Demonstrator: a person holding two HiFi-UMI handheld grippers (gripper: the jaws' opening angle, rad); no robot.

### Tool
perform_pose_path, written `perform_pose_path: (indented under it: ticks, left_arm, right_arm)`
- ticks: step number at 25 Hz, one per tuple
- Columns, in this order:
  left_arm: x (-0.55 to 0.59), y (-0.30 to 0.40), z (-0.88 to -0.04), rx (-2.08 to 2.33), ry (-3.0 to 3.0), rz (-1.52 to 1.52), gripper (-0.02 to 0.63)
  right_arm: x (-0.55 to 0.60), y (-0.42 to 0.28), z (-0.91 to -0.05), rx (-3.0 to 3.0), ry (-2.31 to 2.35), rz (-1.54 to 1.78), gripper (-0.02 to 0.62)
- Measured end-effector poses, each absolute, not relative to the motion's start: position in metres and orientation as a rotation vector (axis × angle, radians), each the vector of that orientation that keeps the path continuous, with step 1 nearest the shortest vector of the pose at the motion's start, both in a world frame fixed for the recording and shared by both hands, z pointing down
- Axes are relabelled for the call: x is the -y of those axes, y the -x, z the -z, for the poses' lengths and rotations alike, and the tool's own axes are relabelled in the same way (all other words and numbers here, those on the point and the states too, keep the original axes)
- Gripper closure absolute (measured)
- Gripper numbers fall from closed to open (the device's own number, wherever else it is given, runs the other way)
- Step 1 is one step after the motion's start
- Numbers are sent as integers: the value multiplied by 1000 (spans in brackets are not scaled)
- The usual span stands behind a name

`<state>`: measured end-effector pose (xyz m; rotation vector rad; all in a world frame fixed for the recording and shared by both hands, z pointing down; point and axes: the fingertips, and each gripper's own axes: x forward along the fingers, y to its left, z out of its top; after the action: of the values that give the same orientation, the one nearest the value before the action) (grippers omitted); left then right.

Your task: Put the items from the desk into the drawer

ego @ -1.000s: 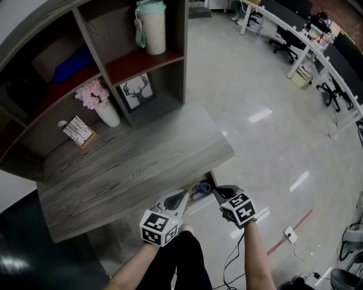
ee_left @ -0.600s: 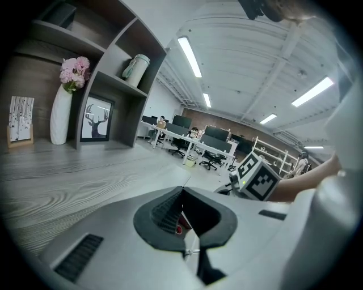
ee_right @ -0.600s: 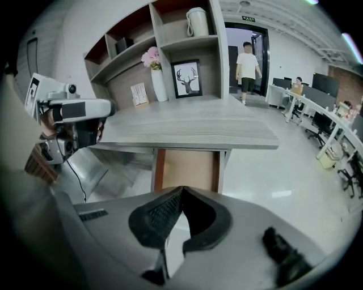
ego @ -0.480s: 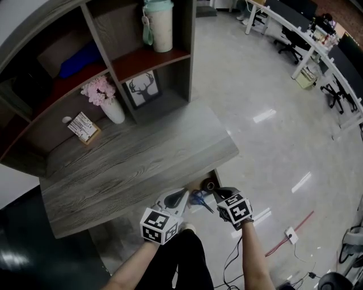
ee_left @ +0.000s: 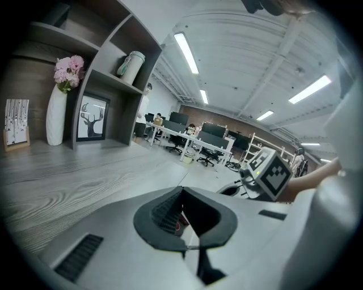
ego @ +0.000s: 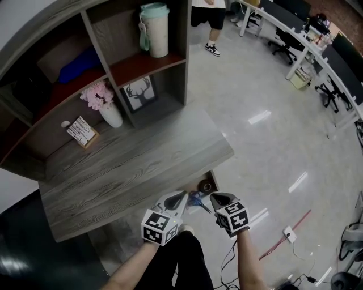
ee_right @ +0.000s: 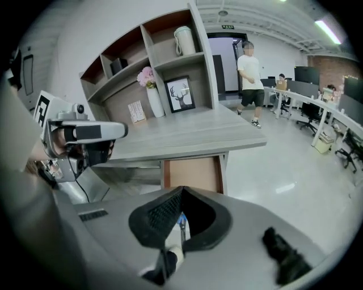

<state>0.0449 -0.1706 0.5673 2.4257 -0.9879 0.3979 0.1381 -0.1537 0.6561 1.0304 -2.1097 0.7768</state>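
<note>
The scissors (ego: 197,199) have slid toward me in the last second. They lay further in, over the tape roll (ego: 206,186). Now they sit between my two pairs of jaws, blades pointing back at my right gripper (ego: 218,197), and the roll shows clear just beyond them. My right gripper has edged in toward them too. Its jaws are pressed fully together. Through the slot beneath the tips I see a blue sliver and a thin metal line. I take these for the scissors lying just under me, not nipped, though I cannot be sure we are apart. My left gripper (ego: 181,196) has kept still just left of the handles, jaws also closed tip to tip. A small red scrap shows through its slot; I cannot name it.

Both items are at the mouth of the open drawer (ee_right: 191,174), whose far floor lies bare ahead of my right tips. No loose item is left on the desk (ego: 142,164) top. I judge the loading done, bar settling the scissors and shutting the drawer; blades jutting over the front would foul that.

Well beyond my jaws, on the shelves, stand a vase (ego: 110,115), a deer picture (ego: 139,92), a card stand (ego: 82,132) and a tumbler (ego: 155,31), none in the way. A person (ego: 207,17) has walked in far ahead, well apart.
</note>
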Motion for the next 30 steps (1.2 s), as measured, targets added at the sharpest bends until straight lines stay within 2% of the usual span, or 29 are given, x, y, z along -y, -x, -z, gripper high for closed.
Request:
perform_pose_path:
  ticks: [11,24,30]
  left_arm:
    - [145,-38,-519,979,-2492,-368,597]
    - [123,-27,-422,1033,-2624,-196,597]
    - [101,-32,-393,999,-2681,-127,597]
  right_arm:
    - [133,-125,-565,2213,-1262,-653,586]
    - [107,-108,-425,2389,-1633,-471,586]
    - [85,-102,-402,2401,-1795,-415,586]
